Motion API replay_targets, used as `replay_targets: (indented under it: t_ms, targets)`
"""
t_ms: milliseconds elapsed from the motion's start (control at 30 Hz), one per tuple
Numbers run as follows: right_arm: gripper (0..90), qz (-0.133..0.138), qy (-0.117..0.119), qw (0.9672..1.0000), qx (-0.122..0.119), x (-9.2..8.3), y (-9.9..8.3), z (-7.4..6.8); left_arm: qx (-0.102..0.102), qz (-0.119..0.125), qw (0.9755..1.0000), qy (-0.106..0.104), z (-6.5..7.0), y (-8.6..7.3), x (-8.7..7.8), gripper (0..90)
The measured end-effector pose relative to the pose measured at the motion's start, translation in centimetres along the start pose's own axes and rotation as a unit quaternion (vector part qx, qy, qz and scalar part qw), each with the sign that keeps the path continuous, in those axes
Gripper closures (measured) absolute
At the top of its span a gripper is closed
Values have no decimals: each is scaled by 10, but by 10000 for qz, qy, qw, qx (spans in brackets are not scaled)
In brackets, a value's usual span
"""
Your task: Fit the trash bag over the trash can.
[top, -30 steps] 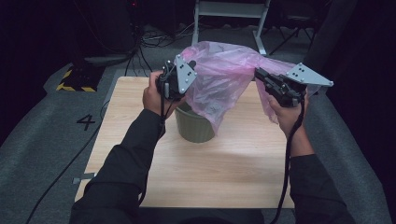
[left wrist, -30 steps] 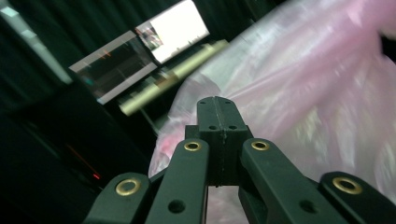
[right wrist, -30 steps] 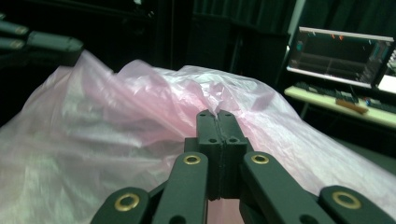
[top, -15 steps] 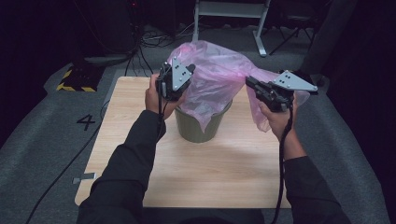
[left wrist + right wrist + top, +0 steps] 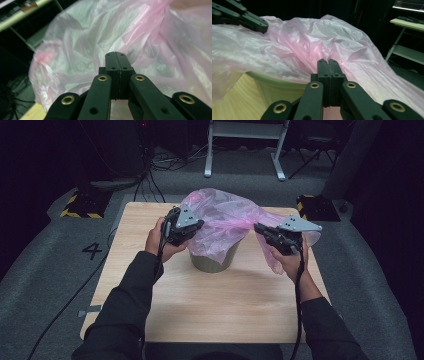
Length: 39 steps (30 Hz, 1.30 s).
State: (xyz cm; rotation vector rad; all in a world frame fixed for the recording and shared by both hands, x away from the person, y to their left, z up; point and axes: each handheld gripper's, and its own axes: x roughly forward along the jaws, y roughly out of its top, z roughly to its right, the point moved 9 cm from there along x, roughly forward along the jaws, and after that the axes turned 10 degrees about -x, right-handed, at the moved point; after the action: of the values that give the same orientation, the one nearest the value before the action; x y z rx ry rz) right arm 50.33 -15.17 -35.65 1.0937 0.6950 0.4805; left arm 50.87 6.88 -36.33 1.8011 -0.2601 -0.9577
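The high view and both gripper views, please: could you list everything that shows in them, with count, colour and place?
plastic bag: one, translucent pink, draped over the bin's mouth, pinched on both sides
bin: one, olive green, at the table's middle
table: one, light wood, on the grey floor
hazard-striped blocks: two, black with yellow stripes, on the floor past the table's far corners
white frame: one, beyond the table
number 4: one, black, on the floor left of the table
left gripper: black, jaws shut on the bag
right gripper: black, jaws shut on the bag
sleeves: two, dark
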Motion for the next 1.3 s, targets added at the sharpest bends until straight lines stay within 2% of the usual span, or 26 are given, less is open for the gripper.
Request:
replay_targets:
  t_ms: [133,167,233,300,333,400,467,533,633,700,767,800,833,867,933,1000,1100,1233,1300]
  targets:
    - [900,-78,62,9999,-97,0,2,-3,-163,-82,9998,49,-10,-4,4,893]
    - [900,-103,74,9999,-107,0,3,-4,-169,-125,9998,67,-12,-5,5,867]
    - [900,-170,110,9997,-145,1,3,-5,-222,-141,9995,175,-15,-5,6,725]
    - [900,-210,103,9996,-152,0,3,-6,-321,-29,9995,76,-14,-3,1,572]
    - [900,-227,93,9996,-131,0,2,-5,-417,106,9991,-1,-12,0,-4,466]
    - [900,-245,79,9996,-73,-2,0,-4,-606,448,9967,-305,-6,5,-16,330]
    - [900,-253,65,9997,-24,-4,-2,-2,-667,660,9938,-594,1,9,-30,287]
    - [900,-271,36,9996,-6,-5,-2,0,-596,677,9920,-882,14,11,-39,223]
    - [900,-301,30,9995,-36,-6,-1,0,-267,366,9930,-1090,37,8,-42,183]
    - [900,-284,39,9996,-50,-5,0,-1,-98,169,9930,-1163,47,5,-37,190]
    - [900,-277,42,9996,-40,-6,1,-1,-16,16,9949,-1009,50,3,-30,240]
    - [900,-272,48,9996,-40,-6,2,-1,3,-23,9953,-967,50,3,-27,293]
    - [900,-260,53,9996,-52,-6,2,-1,54,-66,9965,-834,48,2,-24,348]
    - [900,-259,62,9996,-69,-6,3,-2,98,-91,9968,-791,47,2,-22,449]
    - [900,-257,63,9996,-89,-6,4,-2,221,-126,9966,-779,46,2,-18,600]
    - [900,-253,63,9996,-84,-6,5,-2,220,-140,9970,-735,43,4,-15,730]
    - [900,-230,48,9997,-101,-7,7,-1,310,-146,9983,-469,36,9,-10,863]
    - [900,-213,58,9997,-116,-7,8,-1,286,-108,9994,-174,26,19,-1,878]
    - [900,-242,67,9996,-139,-6,8,-2,269,-240,9993,-78,21,20,7,878]
